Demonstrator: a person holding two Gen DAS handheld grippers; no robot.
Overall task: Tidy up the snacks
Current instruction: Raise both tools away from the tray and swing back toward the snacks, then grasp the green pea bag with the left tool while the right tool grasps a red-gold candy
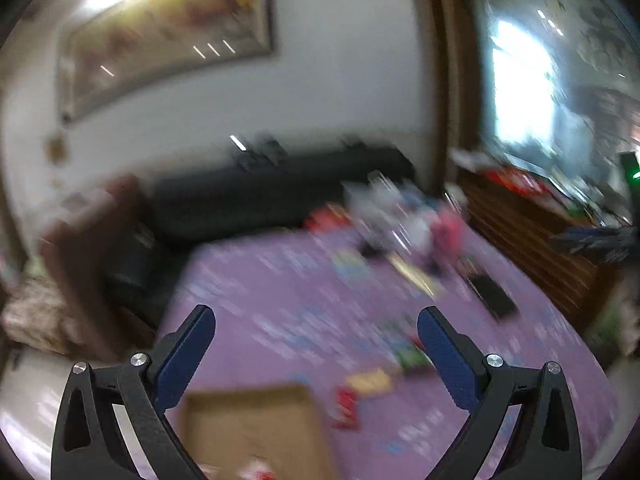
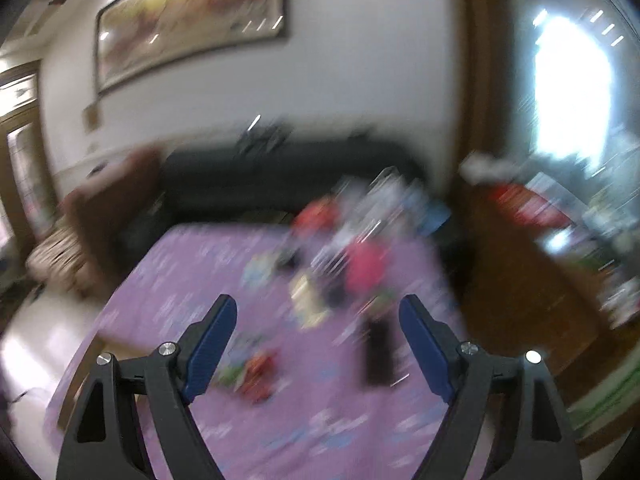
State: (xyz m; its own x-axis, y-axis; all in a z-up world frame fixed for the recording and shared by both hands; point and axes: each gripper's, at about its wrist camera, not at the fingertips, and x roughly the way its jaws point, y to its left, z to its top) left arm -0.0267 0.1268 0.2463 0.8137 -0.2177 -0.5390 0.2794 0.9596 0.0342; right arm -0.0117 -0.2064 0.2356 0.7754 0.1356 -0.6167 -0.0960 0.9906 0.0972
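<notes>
Both claws [image 1: 316, 316] [image 2: 318, 306] agape above tablecloth [image 1: 280, 300]

Smeared by motion blur in both wrist views — small snack packets [image 1: 366, 384] on the purple tablecloth [image 1: 280, 300] reduced to red, yellow and green patches, labels unreadable. Cut off at the left view's bottom edge: the cardboard box [image 1: 256, 428], contents lost apart from a red-and-white smudge. Too blurred to sort out: the heap of packages [image 2: 360, 240] at the table's far end, the dark flat object [image 2: 378, 354] in the right view — identity uncertain — and the framed picture [image 2: 192, 16] on the wall, subject indistinct.
</notes>
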